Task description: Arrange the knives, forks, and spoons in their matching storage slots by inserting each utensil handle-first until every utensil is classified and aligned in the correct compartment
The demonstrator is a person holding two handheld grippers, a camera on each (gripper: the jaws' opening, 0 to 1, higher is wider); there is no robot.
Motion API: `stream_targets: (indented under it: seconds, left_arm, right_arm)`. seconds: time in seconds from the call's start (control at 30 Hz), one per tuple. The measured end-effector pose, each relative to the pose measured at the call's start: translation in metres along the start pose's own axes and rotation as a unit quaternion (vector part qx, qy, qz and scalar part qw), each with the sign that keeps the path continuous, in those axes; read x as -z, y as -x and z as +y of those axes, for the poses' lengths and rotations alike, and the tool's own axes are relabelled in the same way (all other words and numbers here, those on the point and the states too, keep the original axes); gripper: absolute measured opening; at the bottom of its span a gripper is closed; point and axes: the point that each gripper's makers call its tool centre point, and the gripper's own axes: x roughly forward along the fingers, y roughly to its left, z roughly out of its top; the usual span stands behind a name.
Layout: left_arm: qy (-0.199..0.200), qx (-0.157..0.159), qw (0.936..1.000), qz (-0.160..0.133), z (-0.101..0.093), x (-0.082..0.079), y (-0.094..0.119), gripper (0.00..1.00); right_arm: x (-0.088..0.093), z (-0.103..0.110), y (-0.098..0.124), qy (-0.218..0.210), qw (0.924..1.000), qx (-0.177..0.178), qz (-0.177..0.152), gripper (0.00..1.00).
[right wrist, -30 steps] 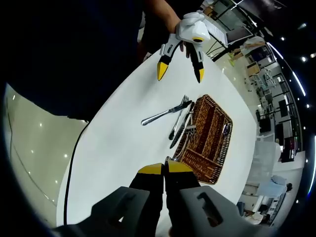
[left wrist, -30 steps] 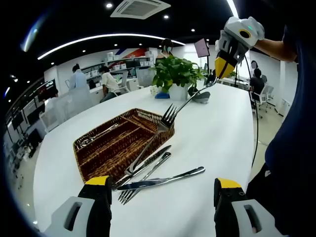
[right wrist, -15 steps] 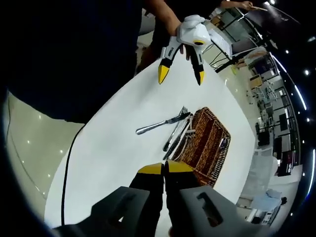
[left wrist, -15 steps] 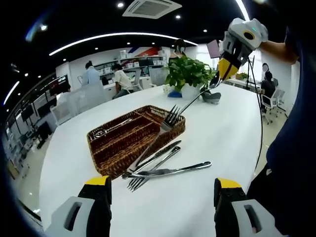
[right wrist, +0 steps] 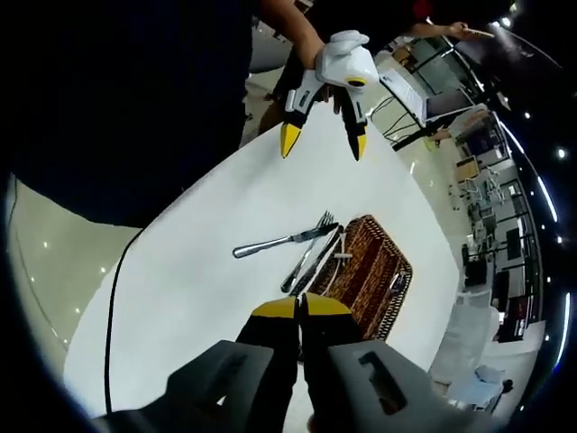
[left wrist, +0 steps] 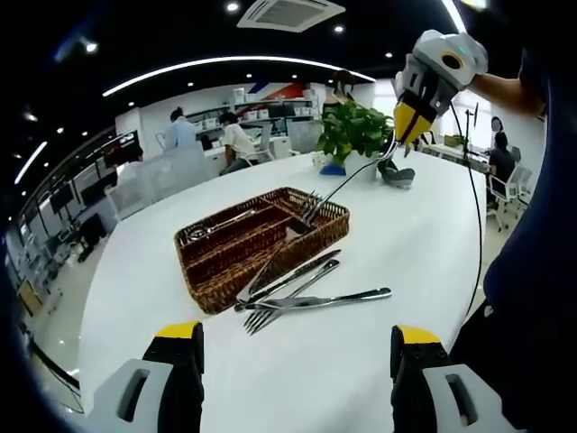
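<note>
Two tools are up over the white table [left wrist: 397, 234]. My right tool [left wrist: 407, 123] is clamped on the handle end of a fork [left wrist: 338, 185], holding it high so the long shaft slopes down and the tines dip over the near rim of the wicker tray [left wrist: 257, 244]. The task says handle-first, so I judge this grip sets up the wrong end to enter; cannot tell whether the tines touch the weave or just hover at the rim. My left tool [left wrist: 293, 361] hangs low with its jaws wide apart and nothing between them, I judge parked clear to leave room for the drop.

Tray is brown woven wicker, split into long slots, with one spoon [left wrist: 216, 223] already lying in a far slot. Three pieces still lie loose on the table just beside the tray's near corner: a knife [left wrist: 347, 297], a second fork [left wrist: 279, 307], and another knife [left wrist: 288, 278] leaning at the tray wall, all shiny steel, fanned and overlapping. A potted plant [left wrist: 352, 131] stands beyond the tray. I judge the sorting barely begun.
</note>
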Motion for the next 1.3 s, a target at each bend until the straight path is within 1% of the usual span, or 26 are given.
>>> stream_targets:
  seconds: [0.2,0.43,0.73,0.87,1.0,1.3]
  left_arm:
    - [0.004,-0.001,1.0,0.0,-0.004,0.001,0.0,0.89]
    - [0.005,0.006,1.0,0.002,-0.009,0.004,-0.002,0.88]
    - [0.004,0.006,1.0,-0.005,-0.009,0.0,-0.003,0.88]
    - [0.001,0.004,1.0,-0.005,-0.007,0.0,0.0,0.89]
    - [0.002,0.002,0.9999,-0.012,-0.004,-0.003,0.003,0.89]
    - [0.006,-0.003,0.9999,-0.012,0.001,-0.003,0.006,0.89]
  right_arm:
    - [0.005,0.001,-0.001,0.001,1.0,-0.001,0.004,0.0]
    - [0.006,0.005,0.001,-0.002,0.9999,-0.003,0.01,0.0]
    - [0.01,0.013,-0.001,-0.006,0.9998,-0.008,0.019,0.0]
    - [0.01,0.009,0.001,-0.008,0.9998,-0.004,0.019,0.0]
    - [0.011,0.004,0.0,-0.007,0.9998,0.0,0.019,0.0]
    - [0.015,-0.011,-0.007,0.0,0.9997,0.005,0.022,0.0]
